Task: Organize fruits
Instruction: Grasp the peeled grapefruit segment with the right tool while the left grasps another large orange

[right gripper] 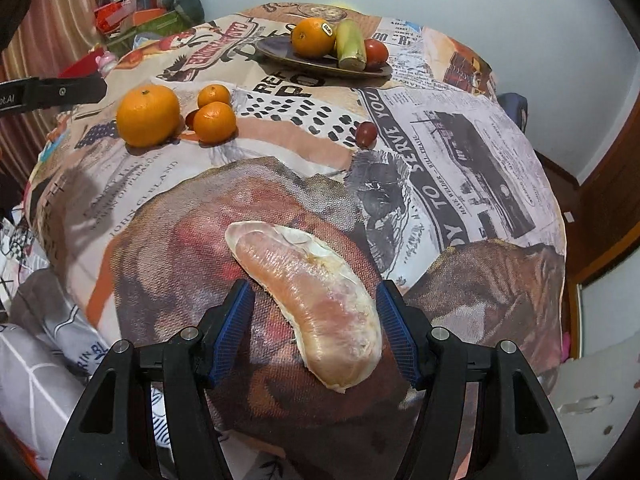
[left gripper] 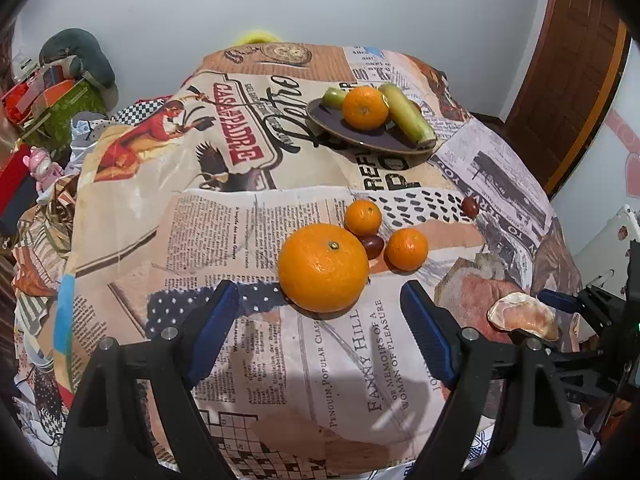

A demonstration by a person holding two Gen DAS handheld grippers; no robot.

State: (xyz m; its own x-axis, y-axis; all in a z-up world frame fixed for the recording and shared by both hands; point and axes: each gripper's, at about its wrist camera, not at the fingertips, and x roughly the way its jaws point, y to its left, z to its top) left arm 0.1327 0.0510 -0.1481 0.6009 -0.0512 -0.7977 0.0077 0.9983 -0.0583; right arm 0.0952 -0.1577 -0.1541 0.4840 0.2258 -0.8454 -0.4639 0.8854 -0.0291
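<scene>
A large orange [left gripper: 323,267] lies on the printed cloth just ahead of my open, empty left gripper [left gripper: 320,312]. Two small tangerines [left gripper: 363,217] [left gripper: 406,249] and a dark grape [left gripper: 372,246] sit behind it; another grape [left gripper: 470,206] lies to the right. A peeled pomelo segment [right gripper: 308,300] lies on the cloth between the open fingers of my right gripper [right gripper: 316,320], its near end close to the right finger. A dark plate [left gripper: 332,122] at the back holds an orange [left gripper: 365,108], two green-yellow fruits [left gripper: 406,114] and a red fruit [right gripper: 376,53].
The table cloth [left gripper: 248,240] drops off at the left and front edges. Boxes and clutter [left gripper: 52,100] stand left of the table. A wooden door [left gripper: 576,80] is at the right. The left gripper [right gripper: 60,92] shows at the right wrist view's left edge.
</scene>
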